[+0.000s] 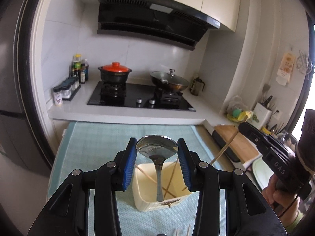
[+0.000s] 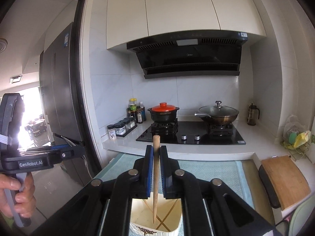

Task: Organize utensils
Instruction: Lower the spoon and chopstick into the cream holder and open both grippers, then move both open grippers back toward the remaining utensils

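Spoon (image 1: pixel 157 149) is sitting bowl-up, clamped between the left gripper (image 1: pixel 157 153) pads, handle hanging into the cream container (image 1: pixel 147 202); right gripper (image 2: pixel 156 169) is squeezing a wooden chopstick (image 2: pixel 156 175) upright over it.

The left gripper (image 1: pixel 157 151) gripped a steel spoon (image 1: pixel 157 149) by its bowl, handle hanging into the cream container (image 1: pixel 157 200) below it.
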Tool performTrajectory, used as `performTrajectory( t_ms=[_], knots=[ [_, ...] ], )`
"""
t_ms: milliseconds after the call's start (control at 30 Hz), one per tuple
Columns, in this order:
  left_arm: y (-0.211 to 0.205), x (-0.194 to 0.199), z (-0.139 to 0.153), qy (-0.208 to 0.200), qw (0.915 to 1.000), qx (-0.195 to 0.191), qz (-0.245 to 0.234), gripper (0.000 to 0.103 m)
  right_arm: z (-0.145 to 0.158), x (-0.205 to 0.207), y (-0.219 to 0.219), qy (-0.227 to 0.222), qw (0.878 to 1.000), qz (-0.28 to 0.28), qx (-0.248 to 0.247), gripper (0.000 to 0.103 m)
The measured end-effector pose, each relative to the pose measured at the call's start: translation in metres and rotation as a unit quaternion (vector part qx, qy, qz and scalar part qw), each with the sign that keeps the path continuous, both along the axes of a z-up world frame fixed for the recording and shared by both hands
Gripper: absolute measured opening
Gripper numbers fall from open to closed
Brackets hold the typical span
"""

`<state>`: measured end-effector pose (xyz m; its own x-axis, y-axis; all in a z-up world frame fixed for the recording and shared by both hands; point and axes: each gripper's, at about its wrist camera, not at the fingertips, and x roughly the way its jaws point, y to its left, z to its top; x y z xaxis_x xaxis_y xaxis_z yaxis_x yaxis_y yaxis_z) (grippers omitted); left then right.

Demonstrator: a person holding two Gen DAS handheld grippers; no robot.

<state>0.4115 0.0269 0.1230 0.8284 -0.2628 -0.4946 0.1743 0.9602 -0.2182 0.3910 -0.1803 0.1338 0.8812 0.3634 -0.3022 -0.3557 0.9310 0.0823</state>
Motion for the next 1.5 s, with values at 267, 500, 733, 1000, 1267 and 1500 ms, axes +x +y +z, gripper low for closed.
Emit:
performTrajectory(
  t_ms=[267,500,733,1000,1267,1500],
  knots=[
    [-0.021,0.059,-0.064,0.053,0.9984,0.022,0.0,0.042,-0.067,0.063,0.01,0.09,0.996,0.027,-0.003,0.007],
    [-0.026,0.09,-0.113,0.116,0.9928,0.03,-0.003,0.042,-0.118,0.104,0.023,0.184,0.982,0.043,-0.026,0.008],
    [-0.022,0.099,-0.118,0.133,0.9897,0.049,0.016,0.059,-0.113,0.117,0.027,0.187,0.981,0.03,-0.03,0.023],
    [0.001,0.02,-0.075,0.078,0.9949,0.063,0.013,0.088,-0.058,0.054,0.003,0.125,0.991,0.023,-0.029,0.049],
    [0.025,-0.132,-0.136,0.103,0.9896,0.099,0.02,0.095,-0.074,-0.088,-0.044,0.115,0.99,0.021,-0.084,0.052],
    [0.031,-0.235,-0.213,0.161,0.9826,0.062,0.069,0.095,-0.144,-0.207,-0.076,0.138,0.984,-0.041,-0.105,0.052]
  ],
)
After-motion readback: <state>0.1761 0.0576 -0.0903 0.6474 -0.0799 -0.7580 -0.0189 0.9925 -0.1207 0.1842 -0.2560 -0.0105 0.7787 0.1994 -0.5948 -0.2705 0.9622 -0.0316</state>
